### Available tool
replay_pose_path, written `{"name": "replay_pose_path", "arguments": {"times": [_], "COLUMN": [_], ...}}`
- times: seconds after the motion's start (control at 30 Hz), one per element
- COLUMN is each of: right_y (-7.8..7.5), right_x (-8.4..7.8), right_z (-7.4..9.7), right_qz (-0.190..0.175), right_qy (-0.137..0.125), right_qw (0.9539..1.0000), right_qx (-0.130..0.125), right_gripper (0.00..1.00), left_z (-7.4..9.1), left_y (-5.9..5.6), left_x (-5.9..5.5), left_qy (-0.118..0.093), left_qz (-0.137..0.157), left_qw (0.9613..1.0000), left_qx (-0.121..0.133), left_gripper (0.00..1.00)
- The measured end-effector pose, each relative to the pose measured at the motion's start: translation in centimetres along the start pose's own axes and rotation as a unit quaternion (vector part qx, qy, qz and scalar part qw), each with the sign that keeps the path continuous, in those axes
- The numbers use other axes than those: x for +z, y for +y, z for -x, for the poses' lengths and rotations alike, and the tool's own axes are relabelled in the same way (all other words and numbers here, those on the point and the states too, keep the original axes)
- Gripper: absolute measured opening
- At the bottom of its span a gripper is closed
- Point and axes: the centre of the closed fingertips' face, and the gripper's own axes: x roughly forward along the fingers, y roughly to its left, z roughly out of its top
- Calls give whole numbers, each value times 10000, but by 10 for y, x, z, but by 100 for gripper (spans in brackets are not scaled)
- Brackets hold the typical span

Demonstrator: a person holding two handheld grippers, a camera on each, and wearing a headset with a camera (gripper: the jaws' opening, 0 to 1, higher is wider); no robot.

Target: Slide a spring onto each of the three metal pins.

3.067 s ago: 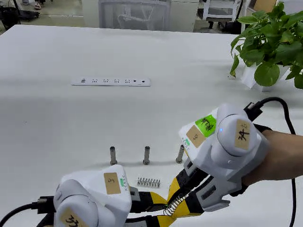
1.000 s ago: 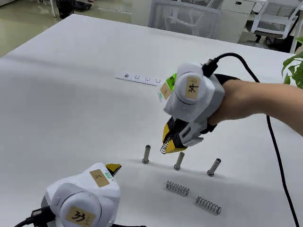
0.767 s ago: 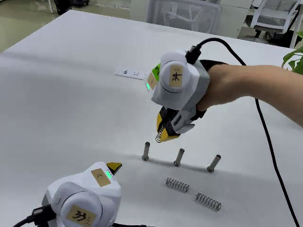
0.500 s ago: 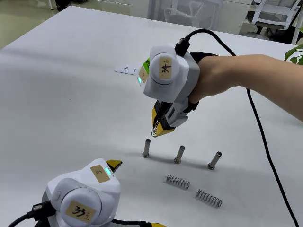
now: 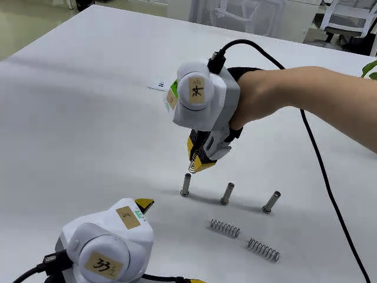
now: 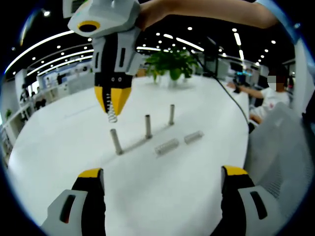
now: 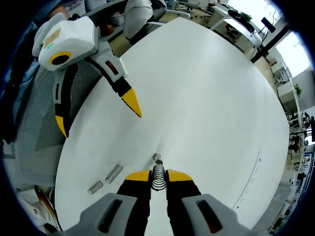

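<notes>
Right claw (image 5: 199, 164) clamped a spring (image 7: 158, 178), pin (image 5: 186, 184) just below; its bore would need centring before lowering. Left claw (image 6: 162, 172) stood open, empty.

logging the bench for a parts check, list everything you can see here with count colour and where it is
metal pins: 3, grey, standing in a row on the table
loose springs: 2, silver, lying on the table on the person's side of the pins
held spring: 1, silver, in the right gripper, just above the end pin, not touching it
power strip: 1, white, farther along the table, partly behind the right gripper
plant: 1, green, near the table edge
table: 1, white
right gripper: 1, white body, yellow-and-black jaws shut on the held spring
left gripper: 1, same colours, jaws wide apart, low near the person
arm: 1, bare, holding the right gripper
</notes>
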Motion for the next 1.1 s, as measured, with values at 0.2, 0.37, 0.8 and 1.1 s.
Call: {"name": "replay_pose_path", "arguments": {"times": [0.2,0.37,0.8,1.1], "right_y": [0,1,-1,-2], "right_x": [0,-1,0,-2], "right_z": [-3,-7,-11,-15], "right_qz": [51,75,167,139], "right_qy": [24,64,78,97], "right_qw": [10000,9999,9997,9997], "right_qx": [58,112,130,163], "right_gripper": [12,12,12,12], "left_z": [0,0,-1,-1], "left_y": [0,1,3,3], "left_x": [0,0,0,-1], "left_qy": [8,4,9,34], "left_qz": [18,34,82,95], "left_qw": [10000,10000,10000,9999], "left_qx": [2,20,34,15], "left_gripper": [100,100,100,100]}}
